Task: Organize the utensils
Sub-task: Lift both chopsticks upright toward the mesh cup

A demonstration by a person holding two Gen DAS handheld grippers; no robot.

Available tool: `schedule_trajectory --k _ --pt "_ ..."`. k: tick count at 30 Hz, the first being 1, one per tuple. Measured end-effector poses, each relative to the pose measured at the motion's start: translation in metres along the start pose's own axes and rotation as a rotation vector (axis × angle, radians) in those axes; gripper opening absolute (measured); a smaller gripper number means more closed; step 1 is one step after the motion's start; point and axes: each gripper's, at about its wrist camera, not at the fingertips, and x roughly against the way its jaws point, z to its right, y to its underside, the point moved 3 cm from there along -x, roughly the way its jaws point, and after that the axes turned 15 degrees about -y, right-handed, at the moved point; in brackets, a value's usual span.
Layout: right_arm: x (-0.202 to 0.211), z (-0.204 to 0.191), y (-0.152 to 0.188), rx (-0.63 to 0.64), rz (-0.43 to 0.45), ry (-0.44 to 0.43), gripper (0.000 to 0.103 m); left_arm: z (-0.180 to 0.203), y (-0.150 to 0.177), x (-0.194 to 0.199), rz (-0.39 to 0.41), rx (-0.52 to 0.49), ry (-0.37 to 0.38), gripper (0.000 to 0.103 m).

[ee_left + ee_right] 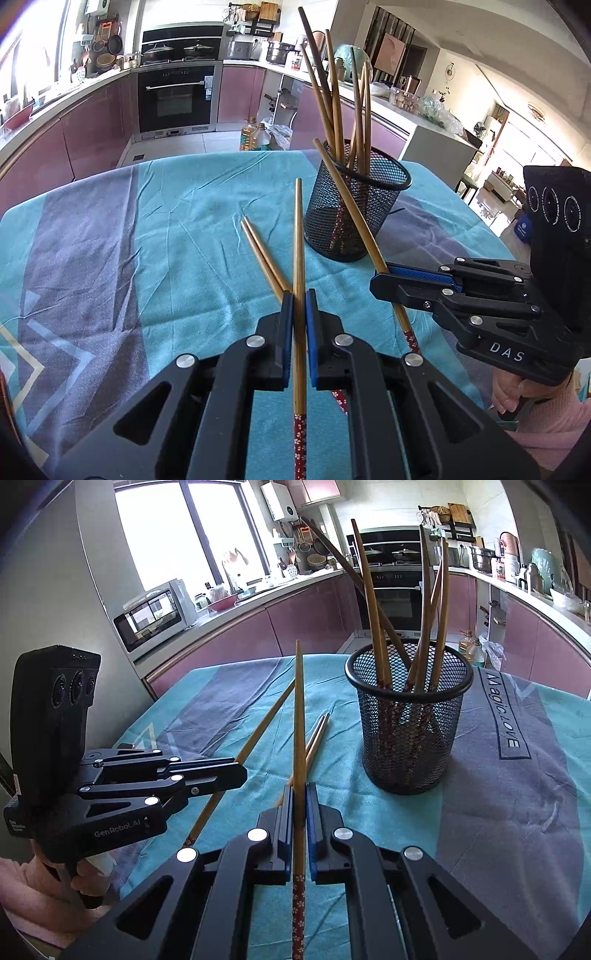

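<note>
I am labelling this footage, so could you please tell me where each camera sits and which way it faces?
Left wrist: on the left gripper, looking along its held bamboo chopstick toward the black mesh cup; the right gripper and a hand show.
Right wrist: on the right gripper, facing the same cup; the left gripper shows.
Shared: cup, teal tablecloth.

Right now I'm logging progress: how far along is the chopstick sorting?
Done: several chopsticks stand in the mesh cup. In hand: the left claw and right claw each grip one chopstick. Left: a loose pair lies on the tablecloth.
</note>
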Motion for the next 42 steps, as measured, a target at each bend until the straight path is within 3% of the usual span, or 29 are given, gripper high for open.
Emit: schedule_trajectory --k 42 --pt "0.038 0.009 -0.014 -0.013 0.117 0.029 0.006 0.003 -0.010 0.033 0.071 0.005 0.060 0.007"
